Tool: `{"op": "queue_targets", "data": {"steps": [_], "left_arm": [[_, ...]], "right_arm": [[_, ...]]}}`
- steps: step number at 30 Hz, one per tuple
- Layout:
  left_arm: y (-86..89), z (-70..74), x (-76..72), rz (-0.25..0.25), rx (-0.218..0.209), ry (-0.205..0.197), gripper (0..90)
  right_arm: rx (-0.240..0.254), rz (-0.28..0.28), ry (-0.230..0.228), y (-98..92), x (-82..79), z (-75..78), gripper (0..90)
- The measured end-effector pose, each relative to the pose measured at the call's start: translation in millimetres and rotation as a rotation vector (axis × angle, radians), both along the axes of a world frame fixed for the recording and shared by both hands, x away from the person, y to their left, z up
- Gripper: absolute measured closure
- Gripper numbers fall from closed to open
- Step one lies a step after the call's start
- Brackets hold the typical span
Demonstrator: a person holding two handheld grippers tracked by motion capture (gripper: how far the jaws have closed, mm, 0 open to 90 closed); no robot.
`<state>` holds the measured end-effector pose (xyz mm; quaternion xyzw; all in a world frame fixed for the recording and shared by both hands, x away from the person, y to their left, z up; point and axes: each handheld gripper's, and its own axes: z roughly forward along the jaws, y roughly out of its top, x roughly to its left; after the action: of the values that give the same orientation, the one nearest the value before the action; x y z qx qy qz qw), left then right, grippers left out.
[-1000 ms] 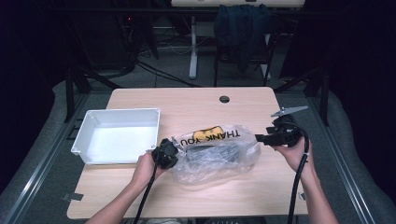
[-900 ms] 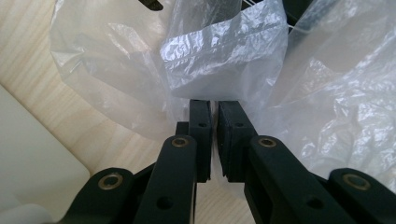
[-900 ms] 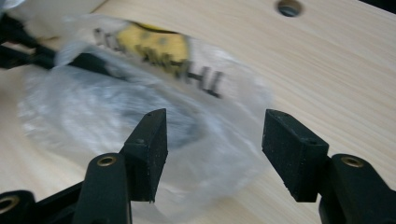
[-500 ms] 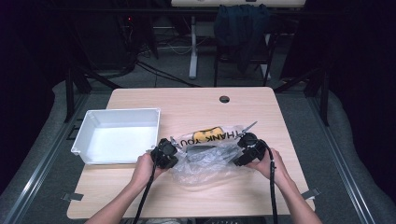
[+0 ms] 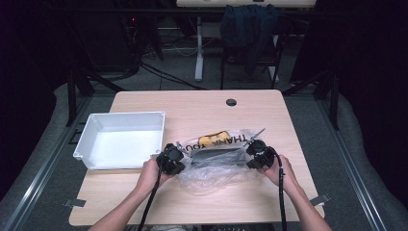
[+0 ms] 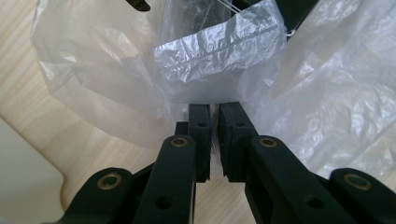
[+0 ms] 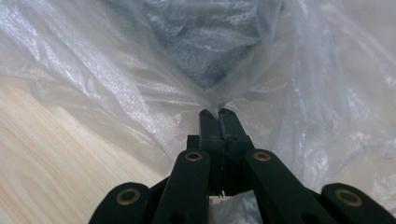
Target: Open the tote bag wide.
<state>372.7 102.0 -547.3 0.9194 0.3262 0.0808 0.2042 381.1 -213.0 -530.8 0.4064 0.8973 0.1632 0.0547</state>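
A crumpled clear plastic bag (image 5: 214, 169) with yellow print lies on the wooden table (image 5: 192, 103), with something dark (image 5: 216, 155) inside it. At the bag's left edge my left gripper (image 5: 182, 157) is shut on the plastic; in the left gripper view its jaws (image 6: 214, 111) pinch a fold of the film (image 6: 219, 60). At the right edge my right gripper (image 5: 246, 157) has just closed its jaws. The right gripper view shows its jaws (image 7: 218, 115) pressed together on the thin film (image 7: 140, 70).
A white empty tray (image 5: 120, 117) sits at the left of the table, close to my left hand. A round cable hole (image 5: 231, 102) lies near the far edge. Dark chairs and stands are beyond the table.
My right gripper came down and inward from the bag's right side to its right edge and shut on the plastic. The left gripper kept its hold and place.
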Motion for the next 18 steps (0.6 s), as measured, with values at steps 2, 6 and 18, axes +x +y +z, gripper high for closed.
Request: {"op": "queue_targets", "data": {"steps": [2,6,18], "left_arm": [[-1.1,-0.4,-1.0,-0.003,-0.001,0.004,85.0],[-4.1,-1.6,-2.2,-0.014,-0.004,0.008,85.0],[-8.1,-1.6,-0.9,-0.024,0.007,0.004,81.6]], "right_arm": [[-0.028,-0.006,0.012,-1.5,0.1,-2.8,90.0],[-0.112,-0.025,0.028,-5.9,2.3,-5.7,90.0],[-0.099,-0.125,0.004,-10.5,4.5,-16.6,87.2]]}}
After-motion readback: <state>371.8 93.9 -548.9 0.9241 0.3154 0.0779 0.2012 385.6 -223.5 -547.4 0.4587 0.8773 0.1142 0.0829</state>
